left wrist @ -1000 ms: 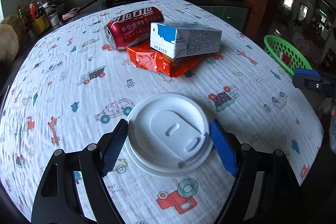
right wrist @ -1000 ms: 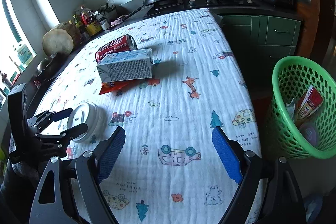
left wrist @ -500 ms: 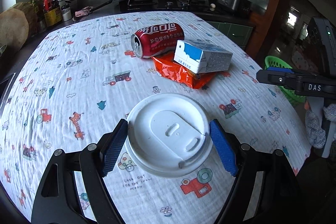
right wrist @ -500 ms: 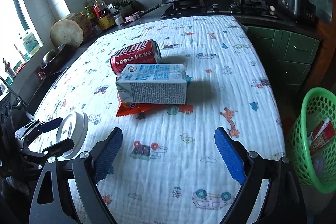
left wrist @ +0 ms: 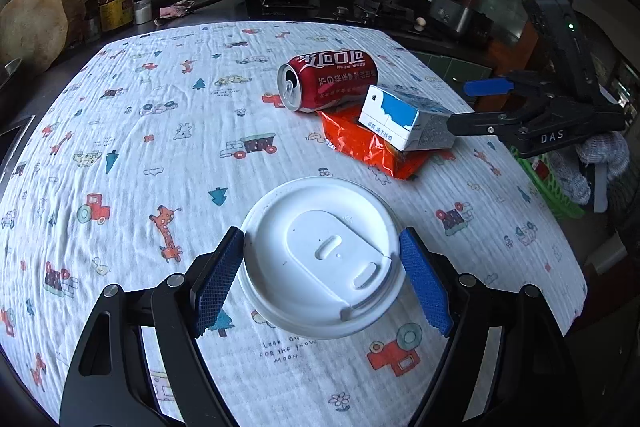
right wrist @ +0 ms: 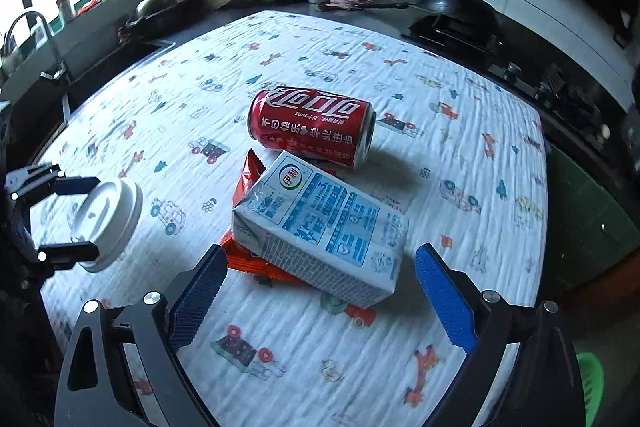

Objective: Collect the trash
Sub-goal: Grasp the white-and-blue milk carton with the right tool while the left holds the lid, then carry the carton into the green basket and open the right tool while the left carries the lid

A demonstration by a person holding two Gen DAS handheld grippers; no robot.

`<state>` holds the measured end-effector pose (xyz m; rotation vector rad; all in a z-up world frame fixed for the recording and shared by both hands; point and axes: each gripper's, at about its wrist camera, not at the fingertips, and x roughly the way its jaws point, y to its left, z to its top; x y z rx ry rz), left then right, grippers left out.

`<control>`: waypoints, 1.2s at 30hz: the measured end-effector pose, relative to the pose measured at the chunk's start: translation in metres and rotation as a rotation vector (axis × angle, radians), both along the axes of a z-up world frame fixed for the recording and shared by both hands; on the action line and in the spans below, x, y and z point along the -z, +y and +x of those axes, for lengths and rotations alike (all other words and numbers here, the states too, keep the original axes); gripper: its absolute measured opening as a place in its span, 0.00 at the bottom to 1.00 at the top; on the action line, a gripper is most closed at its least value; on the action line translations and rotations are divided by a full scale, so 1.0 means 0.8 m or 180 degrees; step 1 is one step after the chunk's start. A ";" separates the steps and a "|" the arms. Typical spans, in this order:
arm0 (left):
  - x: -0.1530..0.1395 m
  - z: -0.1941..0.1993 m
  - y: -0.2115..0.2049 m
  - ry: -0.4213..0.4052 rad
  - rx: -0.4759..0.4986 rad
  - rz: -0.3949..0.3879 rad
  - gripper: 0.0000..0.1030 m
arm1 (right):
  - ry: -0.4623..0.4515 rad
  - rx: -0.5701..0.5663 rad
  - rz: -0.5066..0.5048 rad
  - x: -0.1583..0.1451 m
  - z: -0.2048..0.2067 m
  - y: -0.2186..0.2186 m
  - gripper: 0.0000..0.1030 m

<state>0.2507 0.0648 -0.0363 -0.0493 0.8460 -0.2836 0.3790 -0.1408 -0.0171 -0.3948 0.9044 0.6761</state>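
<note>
My left gripper (left wrist: pixel 322 281) is clamped on a white lidded cup (left wrist: pixel 320 259): both blue pads press against the rim of its lid, one on each side, and I hold it above the printed tablecloth (left wrist: pixel 160 131). From my right wrist camera the same cup (right wrist: pixel 108 223) shows at the left edge, tilted in the left gripper (right wrist: pixel 66 215).

My right gripper (right wrist: pixel 320 295) stands wide, its jaws having just been opening, and neither pad touches anything. The near end of the blue-and-white milk carton (right wrist: pixel 324 231) sits between the pads with a gap on each side. In the left view the right gripper (left wrist: pixel 468 107) reaches in from the right, with one finger over the carton (left wrist: pixel 404 123).

The carton lies on its side on top of an orange snack wrapper (right wrist: pixel 248 259), which pokes out from beneath it. Just behind them a red cola can (right wrist: pixel 312 129) lies on its side, touching or nearly touching the carton's far end.

Off the table's right edge, a green basket (left wrist: pixel 548 183) stands low beside the table, mostly hidden by my right gripper.
</note>
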 end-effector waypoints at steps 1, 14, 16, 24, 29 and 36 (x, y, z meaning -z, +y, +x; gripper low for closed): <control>0.000 0.001 -0.001 0.0000 -0.0009 0.0009 0.75 | 0.0020 -0.0145 -0.0072 0.004 0.007 0.005 0.90; 0.001 0.004 0.001 0.0004 -0.0140 0.0012 0.75 | 0.0365 -0.1142 -0.0330 0.044 0.060 0.050 0.90; 0.002 0.004 0.000 0.0014 -0.0154 0.0020 0.75 | 0.0386 -0.1222 -0.0329 0.048 0.063 0.055 0.90; 0.003 0.005 0.003 0.0030 -0.0175 0.0008 0.75 | 0.0491 -0.1067 -0.0179 0.042 0.057 0.046 0.77; 0.001 0.002 0.005 -0.0007 -0.0147 -0.0080 0.75 | 0.0474 -0.0799 -0.0116 0.032 0.033 0.028 0.68; -0.013 -0.007 -0.007 -0.0096 0.0023 -0.0182 0.75 | 0.0345 -0.0268 0.0080 0.011 -0.026 -0.002 0.66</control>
